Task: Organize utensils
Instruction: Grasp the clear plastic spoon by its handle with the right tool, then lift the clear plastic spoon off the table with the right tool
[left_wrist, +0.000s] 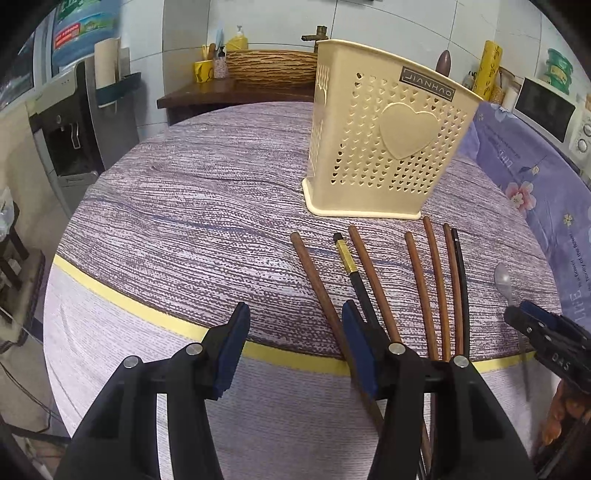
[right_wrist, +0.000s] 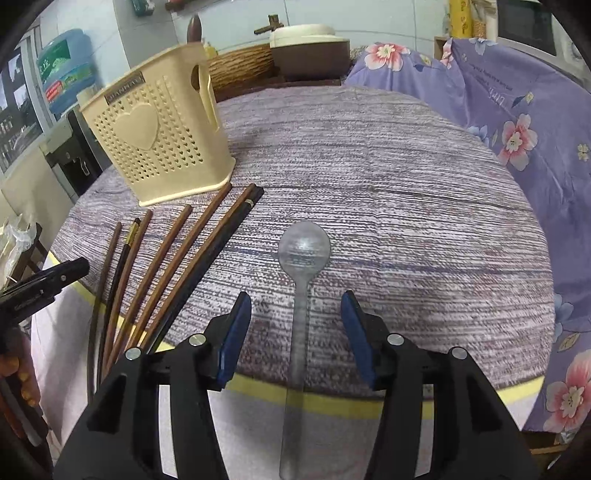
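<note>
I keep my right gripper spread, with the handle of the clear plastic spoon lying between its blue pads but not touching them. I line it up this way because the handle is narrow, and closing on its middle should give a straight hold. The spoon lies flat on the round table, its bowl pointing away from me and its handle end reaching over the yellow edge strip.

My left gripper is spread too and holds nothing. Its right pad stands in front of the chopsticks, which lie fanned just before the cream holder; I cannot tell if it touches one.

The holder stands upright near the middle of the table, so both hands can reach it. From these views I cannot see inside it, but every utensil I see is on the table. I judge the sorting has hardly begun, and the spoon looks like the first thing to lift.
</note>
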